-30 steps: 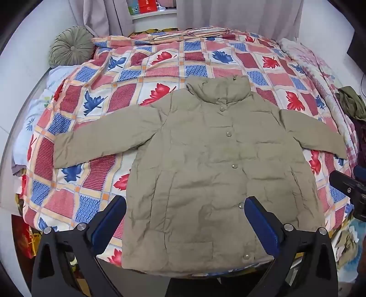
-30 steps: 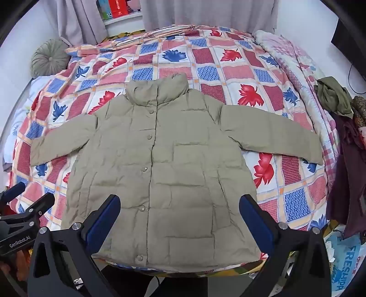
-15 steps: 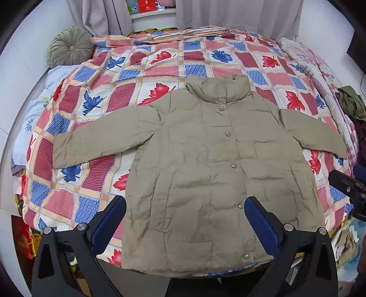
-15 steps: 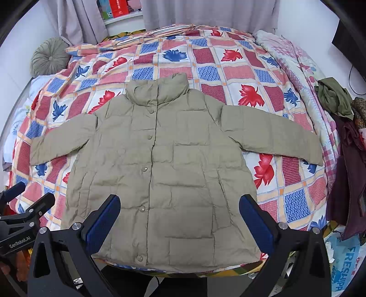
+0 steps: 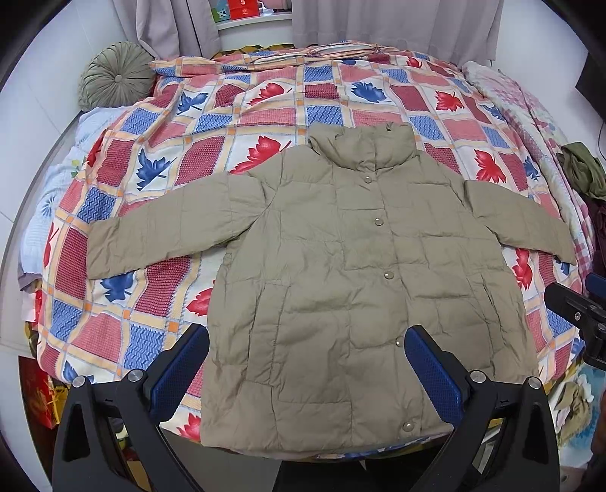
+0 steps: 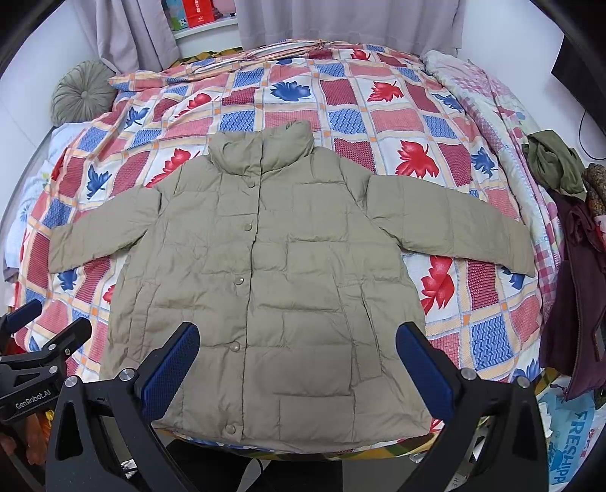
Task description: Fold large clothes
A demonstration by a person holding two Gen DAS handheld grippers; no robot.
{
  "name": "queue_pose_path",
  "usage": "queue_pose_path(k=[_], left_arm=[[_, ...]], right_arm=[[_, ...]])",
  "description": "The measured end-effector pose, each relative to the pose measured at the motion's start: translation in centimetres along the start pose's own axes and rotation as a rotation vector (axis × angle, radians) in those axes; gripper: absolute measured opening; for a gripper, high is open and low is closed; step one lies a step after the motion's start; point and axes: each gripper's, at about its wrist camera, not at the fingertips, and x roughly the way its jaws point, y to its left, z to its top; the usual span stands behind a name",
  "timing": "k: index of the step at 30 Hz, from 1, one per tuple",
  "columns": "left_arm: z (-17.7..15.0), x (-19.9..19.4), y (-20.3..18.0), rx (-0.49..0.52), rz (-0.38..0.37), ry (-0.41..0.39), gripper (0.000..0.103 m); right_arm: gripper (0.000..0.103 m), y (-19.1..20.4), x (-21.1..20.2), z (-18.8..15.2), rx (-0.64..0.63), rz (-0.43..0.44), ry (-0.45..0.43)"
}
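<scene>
- Lying flat and face up across the middle of the frame, the khaki padded jacket point(image 5: 352, 287) is snapped closed on the patchwork bedspread point(image 5: 235, 113), both sleeves spread wide.
- Nothing looks folded yet; I'd say this is the very start.
- The left tool point(image 5: 306, 371) hangs above the hem at lower centre, blue pads wide apart and empty.
- The right tool point(image 6: 297, 365) hovers likewise, spread and empty.
- Next, I'd guess each closes on a sleeve cuff point(image 6: 60, 249) and carries it inward over the chest.

Leaf-print quilt point(image 5: 265, 125) on bed; round green cushion point(image 5: 113, 77) far-left; grey curtains point(image 6: 132, 34) behind.
</scene>
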Motion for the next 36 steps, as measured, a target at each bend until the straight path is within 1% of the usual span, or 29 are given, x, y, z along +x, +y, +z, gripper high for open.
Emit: queue_pose_path(k=[36], left_arm=[[0.2,0.26,0.12,-0.003,0.003,0.001,0.103]], right_arm=[[0.103,0.17,-0.08,0.11,-0.003,-0.002,0.001]])
